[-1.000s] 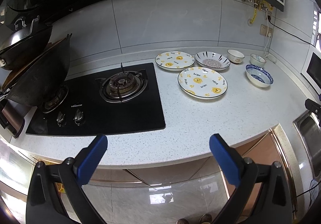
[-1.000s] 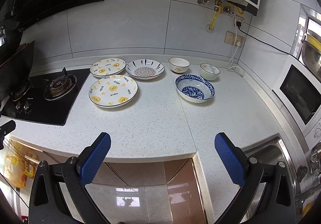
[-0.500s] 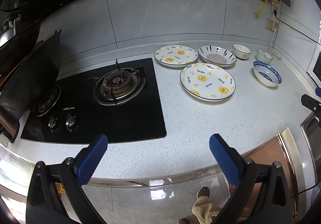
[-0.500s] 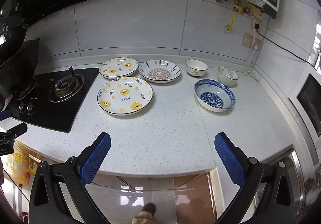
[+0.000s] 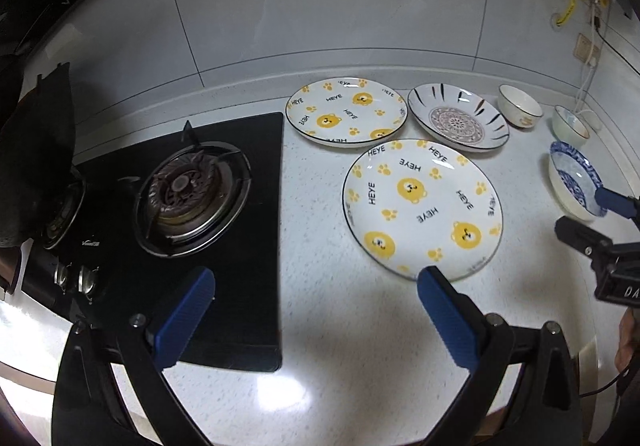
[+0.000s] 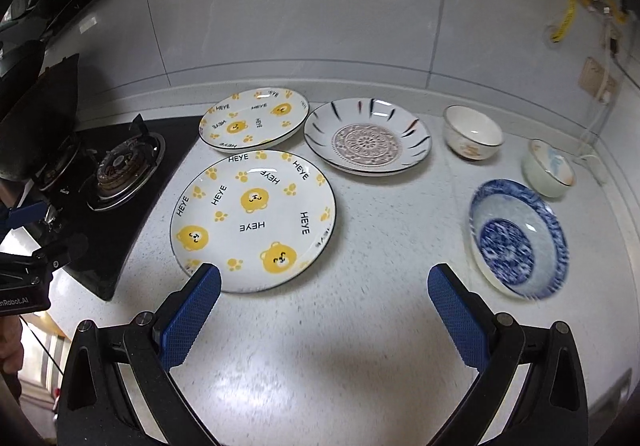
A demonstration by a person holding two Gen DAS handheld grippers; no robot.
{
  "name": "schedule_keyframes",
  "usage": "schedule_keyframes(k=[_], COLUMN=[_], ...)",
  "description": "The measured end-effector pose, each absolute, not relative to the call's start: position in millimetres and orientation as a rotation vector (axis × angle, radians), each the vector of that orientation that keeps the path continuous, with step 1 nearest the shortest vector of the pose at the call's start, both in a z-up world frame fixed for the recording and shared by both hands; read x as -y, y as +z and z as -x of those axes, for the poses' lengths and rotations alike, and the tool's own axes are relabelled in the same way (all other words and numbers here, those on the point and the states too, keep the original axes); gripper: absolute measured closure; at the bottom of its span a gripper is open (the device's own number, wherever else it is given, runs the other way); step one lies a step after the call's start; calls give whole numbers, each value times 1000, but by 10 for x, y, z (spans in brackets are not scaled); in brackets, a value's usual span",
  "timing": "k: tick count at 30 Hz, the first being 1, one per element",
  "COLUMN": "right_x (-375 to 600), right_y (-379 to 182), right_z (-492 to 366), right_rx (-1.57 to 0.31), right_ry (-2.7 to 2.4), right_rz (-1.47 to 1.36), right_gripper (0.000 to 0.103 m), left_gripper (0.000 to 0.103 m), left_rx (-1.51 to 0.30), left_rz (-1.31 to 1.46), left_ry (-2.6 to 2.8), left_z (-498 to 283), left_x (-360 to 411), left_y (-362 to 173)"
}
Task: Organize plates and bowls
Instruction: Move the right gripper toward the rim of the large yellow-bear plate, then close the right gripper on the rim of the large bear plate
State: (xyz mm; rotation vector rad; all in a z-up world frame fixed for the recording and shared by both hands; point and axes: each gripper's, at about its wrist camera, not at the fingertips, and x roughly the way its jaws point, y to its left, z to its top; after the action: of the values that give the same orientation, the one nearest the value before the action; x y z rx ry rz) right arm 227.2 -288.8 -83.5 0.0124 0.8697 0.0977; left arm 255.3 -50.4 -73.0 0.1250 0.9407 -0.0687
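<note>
On the white counter lie a large bear plate [image 5: 422, 206] [image 6: 253, 220], a smaller bear plate [image 5: 346, 111] [image 6: 254, 117] behind it, and a striped deep plate [image 5: 458, 122] [image 6: 367, 136]. To the right stand a blue patterned bowl [image 5: 574, 182] [image 6: 518, 238], a white bowl [image 5: 519, 111] [image 6: 473, 132] and a pale bowl [image 5: 570, 125] [image 6: 548, 168]. My left gripper [image 5: 314, 284] is open and empty, its right finger over the large plate's near rim. My right gripper [image 6: 324, 282] is open and empty between the large plate and the blue bowl.
A black gas hob [image 5: 192, 214] [image 6: 120, 170] lies left of the plates, with a dark wok [image 5: 36, 150] on its far burner. A tiled wall [image 5: 320, 6] stands behind. A socket [image 6: 598, 80] and cable are at the back right.
Both grippers have moved forward and down over the counter, close to the plates and bowls. Both stay open and empty.
</note>
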Motion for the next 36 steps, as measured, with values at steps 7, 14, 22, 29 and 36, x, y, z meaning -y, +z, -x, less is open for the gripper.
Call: schedule_keyframes(k=[7,14,22,29,36], right_x=[2898,2905,2889,2905,2919], right_y=[-1004,-1278,-1595,-1754,-1888], right_z=[-2671,-2989,-3173,-3272,-3345], right_rx=[-912,-983,-1058,-1096,-1135], right_ry=[130,92,48,34,65], right_rz=[-22,-65,-108,-154,-211], right_gripper=[1,1,1,1,3], left_gripper=[0,0,1,8,8], left_rx=[-978,-1017,-1098,-1171,-1220], left_rz=[-133,-140,-139,-104,-84], left_ry=[-72,-124,-193,-256,-298], left_z=[-2969,-3363,-3706,-3913,-4001], left_x=[625,651,633,645,722], left_y=[-892,-1104,-1485,-1727,-1897])
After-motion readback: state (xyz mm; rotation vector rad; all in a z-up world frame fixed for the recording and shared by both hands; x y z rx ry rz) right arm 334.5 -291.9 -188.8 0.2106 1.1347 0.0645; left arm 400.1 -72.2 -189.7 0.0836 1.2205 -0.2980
